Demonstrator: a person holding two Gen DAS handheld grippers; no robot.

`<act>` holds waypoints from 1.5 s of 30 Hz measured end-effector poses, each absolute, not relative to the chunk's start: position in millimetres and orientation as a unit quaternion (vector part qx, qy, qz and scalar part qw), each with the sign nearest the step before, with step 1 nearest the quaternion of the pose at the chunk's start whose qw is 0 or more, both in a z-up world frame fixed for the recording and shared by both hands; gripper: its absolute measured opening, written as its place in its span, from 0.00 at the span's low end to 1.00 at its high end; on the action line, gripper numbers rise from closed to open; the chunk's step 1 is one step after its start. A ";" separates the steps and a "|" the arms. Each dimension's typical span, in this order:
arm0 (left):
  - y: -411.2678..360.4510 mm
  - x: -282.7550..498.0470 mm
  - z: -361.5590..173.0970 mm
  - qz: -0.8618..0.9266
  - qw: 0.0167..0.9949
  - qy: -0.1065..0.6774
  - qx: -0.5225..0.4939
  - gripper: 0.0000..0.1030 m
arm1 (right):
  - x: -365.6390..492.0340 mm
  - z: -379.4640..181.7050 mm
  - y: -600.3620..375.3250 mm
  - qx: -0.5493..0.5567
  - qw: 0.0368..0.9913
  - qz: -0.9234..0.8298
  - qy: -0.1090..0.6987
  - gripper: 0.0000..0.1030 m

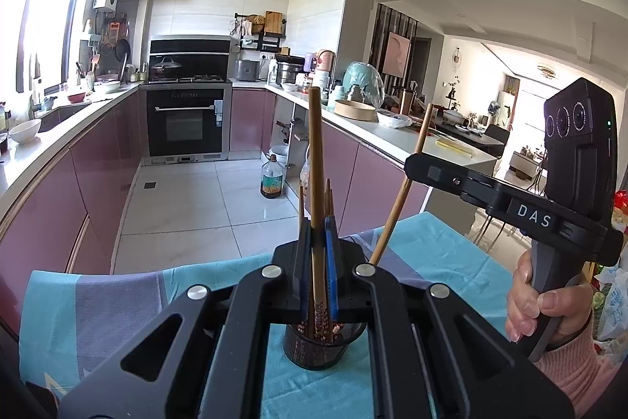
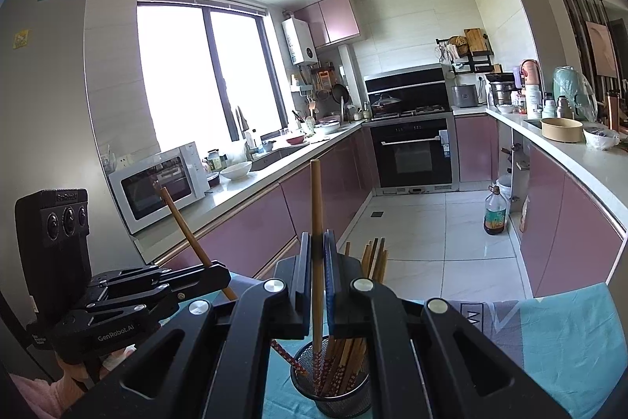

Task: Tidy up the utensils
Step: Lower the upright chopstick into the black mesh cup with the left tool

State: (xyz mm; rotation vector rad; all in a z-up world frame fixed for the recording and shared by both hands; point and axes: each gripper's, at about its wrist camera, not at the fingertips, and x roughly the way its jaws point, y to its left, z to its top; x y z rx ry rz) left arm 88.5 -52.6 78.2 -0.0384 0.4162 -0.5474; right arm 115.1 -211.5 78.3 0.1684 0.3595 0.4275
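With both sets of jaws clamped, the left gripper (image 1: 318, 254) pinches one chopstick (image 1: 316, 160) upright and the right gripper (image 2: 318, 273) pinches another chopstick (image 2: 316, 222), both ends dipping into the mesh holder (image 2: 333, 391). Holder sits on the bench's blue cloth (image 2: 569, 332), more chopsticks (image 2: 375, 258) already inside it.

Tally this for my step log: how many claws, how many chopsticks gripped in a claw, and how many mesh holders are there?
Claws: 2 (left claw, right claw)
Gripped chopsticks: 2 (left chopstick, right chopstick)
Mesh holders: 1 (mesh holder)
Total: 5
The chopsticks standing in the holder are too bunched to count.
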 end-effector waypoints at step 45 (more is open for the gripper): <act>-44.3 137.2 80.6 -0.275 0.924 0.265 -0.004 0.07 | 147.1 44.0 -208.3 0.090 0.948 0.201 0.231 0.05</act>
